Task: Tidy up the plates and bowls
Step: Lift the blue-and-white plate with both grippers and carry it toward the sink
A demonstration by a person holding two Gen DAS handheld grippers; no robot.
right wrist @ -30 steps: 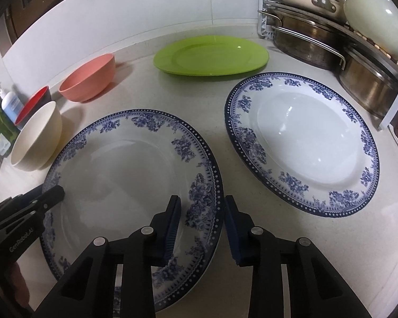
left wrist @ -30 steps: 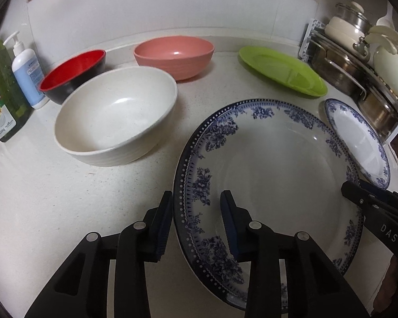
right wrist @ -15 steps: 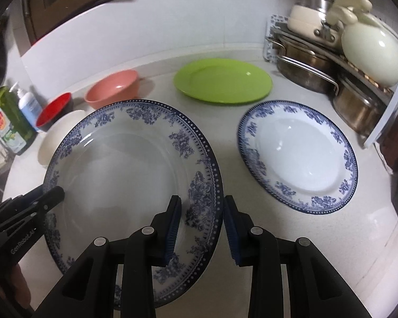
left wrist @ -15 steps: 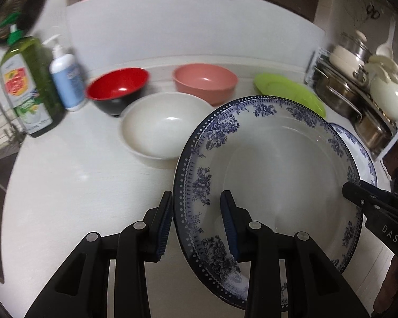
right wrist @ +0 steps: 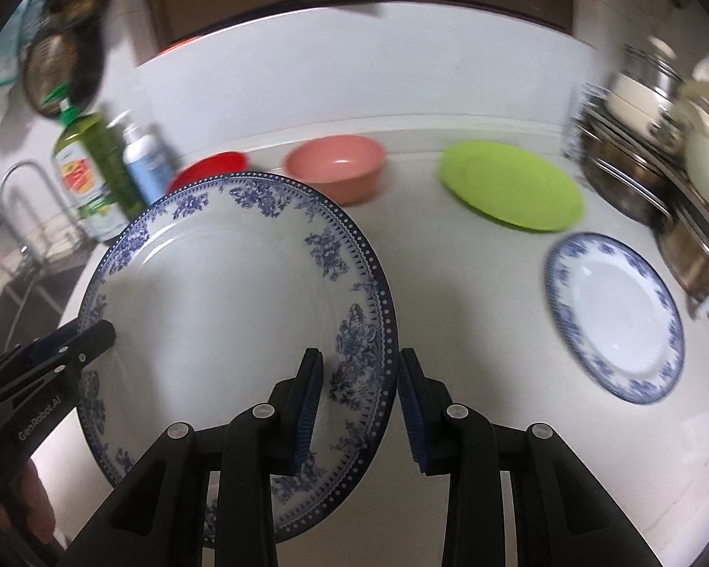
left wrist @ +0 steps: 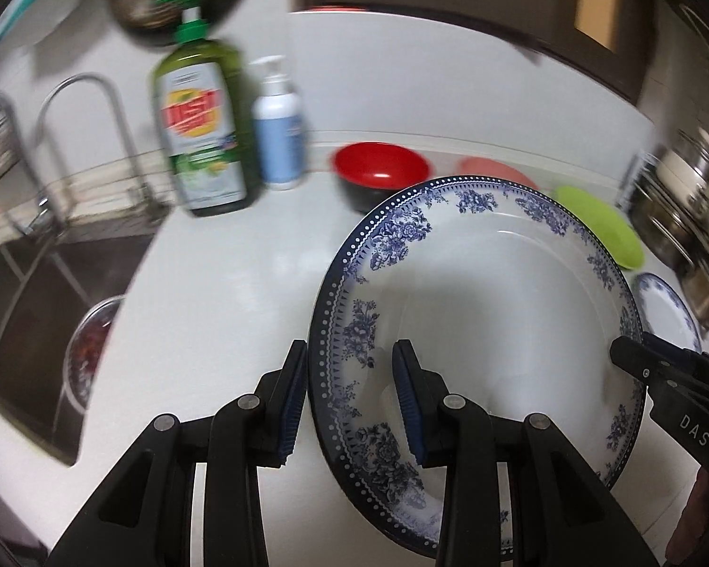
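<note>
A large blue-and-white floral plate (left wrist: pixel 487 330) (right wrist: pixel 227 302) is held up high above the counter by both grippers. My left gripper (left wrist: pixel 350 401) is shut on its left rim. My right gripper (right wrist: pixel 359 406) is shut on its right rim; its black fingers (left wrist: pixel 661 368) show at the plate's far edge in the left wrist view. A smaller blue-and-white plate (right wrist: pixel 614 316) lies on the counter at the right. A green plate (right wrist: pixel 510 184), a pink bowl (right wrist: pixel 335 165) and a red-and-black bowl (left wrist: pixel 378 175) sit at the back. The white bowl is hidden behind the held plate.
A green dish-soap bottle (left wrist: pixel 198 127) and a white-blue pump bottle (left wrist: pixel 279 127) stand at the back left. A sink (left wrist: pixel 38 312) with a faucet (left wrist: pixel 85 108) lies to the left. A rack with steel pots (right wrist: pixel 638 165) stands at the right.
Both grippers have lifted the large plate well up off the counter, and it now hides the white bowl. The views have tilted up and to the left, showing the sink.
</note>
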